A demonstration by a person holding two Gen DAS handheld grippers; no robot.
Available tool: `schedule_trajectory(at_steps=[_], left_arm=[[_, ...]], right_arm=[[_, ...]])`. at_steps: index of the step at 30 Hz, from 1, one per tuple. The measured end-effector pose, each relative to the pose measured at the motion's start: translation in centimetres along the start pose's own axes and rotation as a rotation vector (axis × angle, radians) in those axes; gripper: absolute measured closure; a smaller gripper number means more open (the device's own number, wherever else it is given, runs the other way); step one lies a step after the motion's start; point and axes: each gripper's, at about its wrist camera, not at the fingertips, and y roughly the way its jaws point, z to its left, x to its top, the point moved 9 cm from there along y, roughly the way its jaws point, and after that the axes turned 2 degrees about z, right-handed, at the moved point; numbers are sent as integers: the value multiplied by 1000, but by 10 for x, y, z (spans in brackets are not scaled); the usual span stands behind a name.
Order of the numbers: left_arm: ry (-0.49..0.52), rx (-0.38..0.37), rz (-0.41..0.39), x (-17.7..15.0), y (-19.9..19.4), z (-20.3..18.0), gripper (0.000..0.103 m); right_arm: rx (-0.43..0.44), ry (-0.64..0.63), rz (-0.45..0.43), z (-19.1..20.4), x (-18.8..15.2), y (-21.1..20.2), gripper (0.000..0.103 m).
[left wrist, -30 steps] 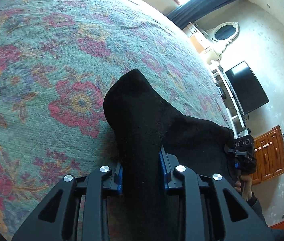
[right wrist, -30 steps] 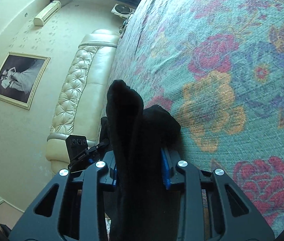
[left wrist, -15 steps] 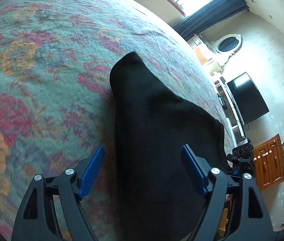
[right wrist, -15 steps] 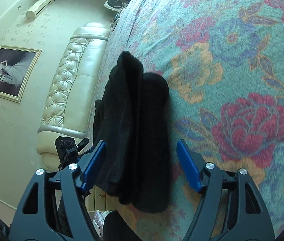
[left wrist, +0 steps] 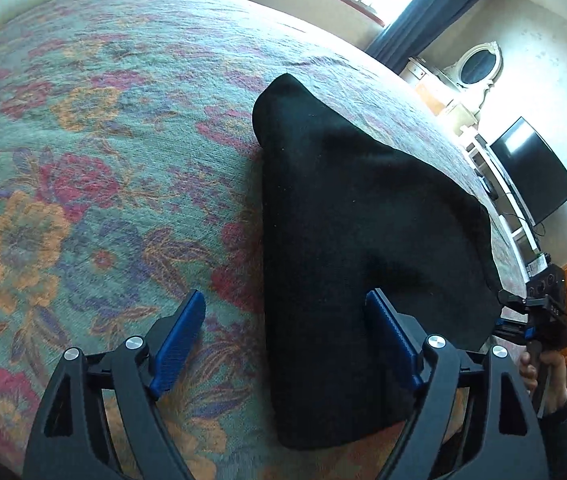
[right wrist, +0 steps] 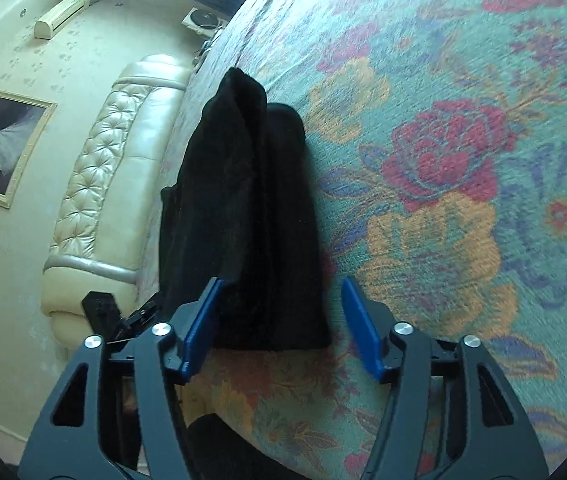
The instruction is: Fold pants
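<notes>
Pants (left wrist: 347, 240) lying folded on the floral bedspread (left wrist: 83, 160), both sets of fingers spread wide and gripping nothing.

On my left wrist view the left gripper (left wrist: 289, 330) straddles the near end of the black bundle, and I can't tell whether its right blue pad (left wrist: 389, 332) touches the cloth. The fabric is so dark I can't make out seams. On my right wrist view the right gripper (right wrist: 281, 322) sits at the stack's (right wrist: 251, 216) near edge, layers just visible; a dark shape at the bottom is cut off.
</notes>
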Motion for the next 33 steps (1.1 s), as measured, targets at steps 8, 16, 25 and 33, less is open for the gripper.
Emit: schedule_trajectory(at_steps=[8,16,25,33], left_arm=[[149,317,-130,-39,-50,-41,17],[169,376,-192,-75,-72,-62,17],[167,375,-176,-93,-78,-61,17],[162,348,-144,-96,-71,-62,17]], right_arm=[[-488,-301,-163,47,-62,-21,15],[-590,-447,-189,76,-103,-18,15],[-601,-446,-202,77,-113,-26,12],[-602,-462,-201,84,-119,-25,12]])
